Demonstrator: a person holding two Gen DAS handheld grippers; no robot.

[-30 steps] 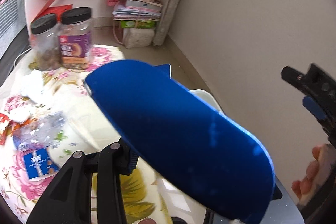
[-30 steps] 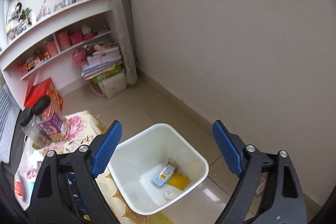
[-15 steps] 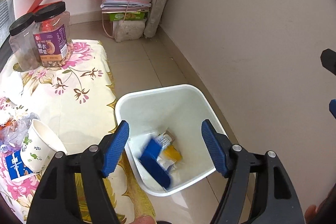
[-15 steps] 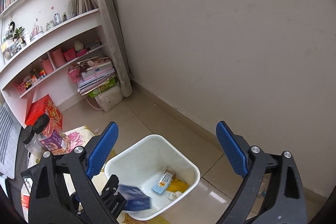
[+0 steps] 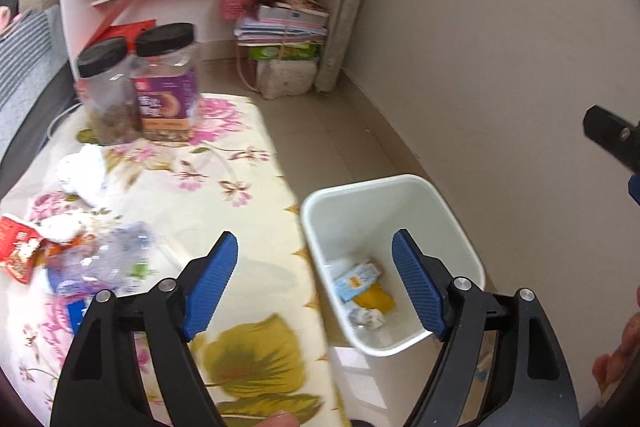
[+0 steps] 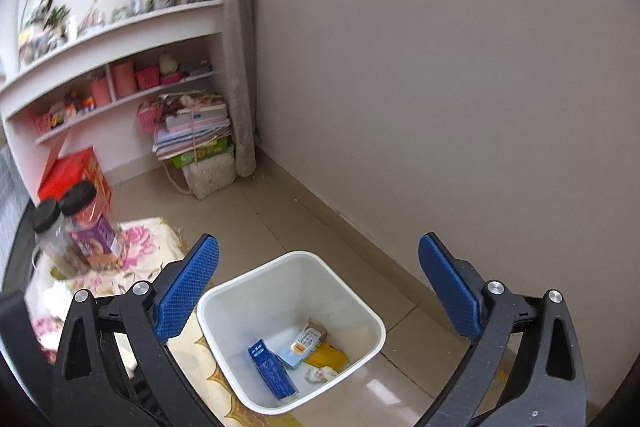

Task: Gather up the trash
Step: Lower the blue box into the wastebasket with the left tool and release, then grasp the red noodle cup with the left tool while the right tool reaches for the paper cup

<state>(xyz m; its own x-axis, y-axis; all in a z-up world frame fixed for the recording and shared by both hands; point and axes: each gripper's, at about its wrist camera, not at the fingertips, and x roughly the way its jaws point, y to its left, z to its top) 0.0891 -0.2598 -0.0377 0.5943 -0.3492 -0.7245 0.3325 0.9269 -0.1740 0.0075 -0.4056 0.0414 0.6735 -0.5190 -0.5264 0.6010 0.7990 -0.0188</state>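
Left tool [image 5: 316, 279] hiding bin's [image 5: 456, 215] blue box [image 6: 272, 369]

The white bin [image 6: 291, 327] stood open-topped, its mouth unobstructed above the trash inside; the wall [image 6: 440, 87] ran near its far side; two jars [image 5: 140, 83] blocked the flowered cloth's [image 5: 224, 203] far end.
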